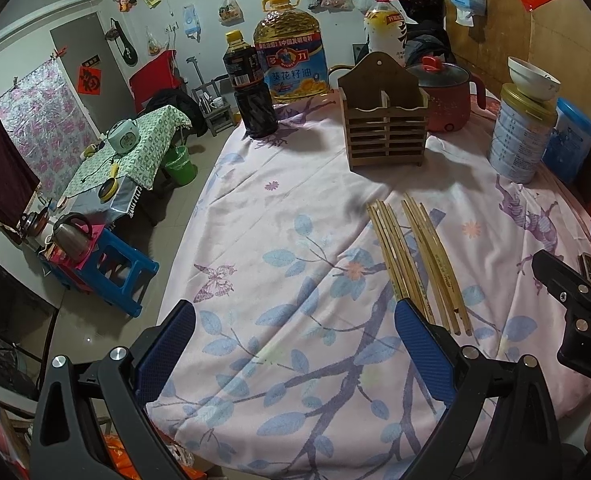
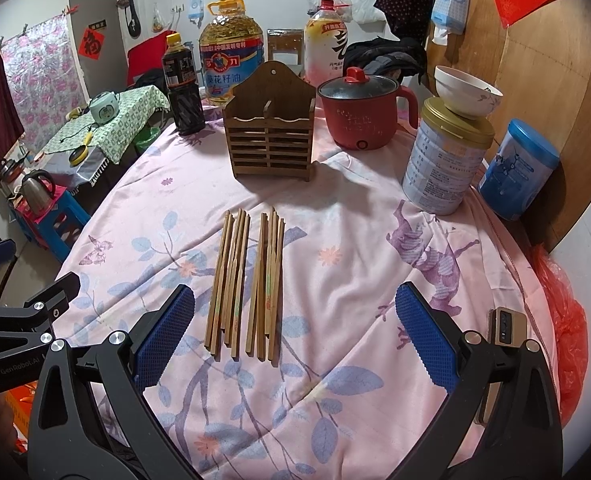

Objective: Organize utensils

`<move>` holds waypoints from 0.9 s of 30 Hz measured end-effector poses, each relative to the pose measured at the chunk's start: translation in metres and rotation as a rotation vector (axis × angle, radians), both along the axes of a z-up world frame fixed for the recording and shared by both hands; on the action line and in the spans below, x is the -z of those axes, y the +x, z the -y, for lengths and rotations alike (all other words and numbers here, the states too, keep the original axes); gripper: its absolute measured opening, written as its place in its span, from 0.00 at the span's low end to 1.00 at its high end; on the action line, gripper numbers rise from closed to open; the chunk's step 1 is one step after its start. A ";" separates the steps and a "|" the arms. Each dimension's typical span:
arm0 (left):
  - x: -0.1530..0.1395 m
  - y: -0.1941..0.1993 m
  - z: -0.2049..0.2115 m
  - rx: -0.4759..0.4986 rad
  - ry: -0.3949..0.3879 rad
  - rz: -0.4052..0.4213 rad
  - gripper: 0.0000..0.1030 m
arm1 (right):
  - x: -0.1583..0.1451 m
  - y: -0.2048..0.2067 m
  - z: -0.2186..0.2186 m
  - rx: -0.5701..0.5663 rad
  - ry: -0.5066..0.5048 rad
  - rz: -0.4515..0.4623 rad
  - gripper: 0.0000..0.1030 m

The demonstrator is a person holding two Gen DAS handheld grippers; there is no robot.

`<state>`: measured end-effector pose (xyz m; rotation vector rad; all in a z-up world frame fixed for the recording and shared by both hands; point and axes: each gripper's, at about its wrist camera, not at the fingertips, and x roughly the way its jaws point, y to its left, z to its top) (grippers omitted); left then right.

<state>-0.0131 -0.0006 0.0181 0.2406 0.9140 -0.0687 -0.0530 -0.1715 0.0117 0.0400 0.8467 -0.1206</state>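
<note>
We work over a round table draped in a pink cloth printed with blue leaves and butterflies, in a cluttered room with bags hung on the far wall. Nearest us, the right gripper hovers with its blue pads spread wide and nothing between them; a phone lies just to its right. The left gripper is likewise spread and holds nothing, its right pad just beside the near tips of the chopsticks. These lie flat on the cloth in two loose bundles side by side, pointing away from us. Farther on, the wooden utensil holder stands upright, its two compartments showing nothing inside, with bare cloth between it and the sticks. To its right sit a red electric pot and a tin with a bowl on top; a blue canister stands farther right. To the left stands a dark sauce bottle, and behind the holder an oil jug.
</note>
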 end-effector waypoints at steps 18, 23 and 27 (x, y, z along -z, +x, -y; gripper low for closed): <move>0.001 -0.001 0.000 0.001 0.002 -0.001 0.95 | 0.001 0.003 0.000 -0.004 0.003 -0.004 0.94; 0.001 -0.002 0.000 0.002 0.004 -0.005 0.95 | 0.002 0.007 0.001 -0.006 0.010 -0.013 0.94; 0.000 -0.003 -0.001 0.001 0.005 -0.008 0.95 | 0.005 0.014 0.003 -0.010 0.019 -0.023 0.94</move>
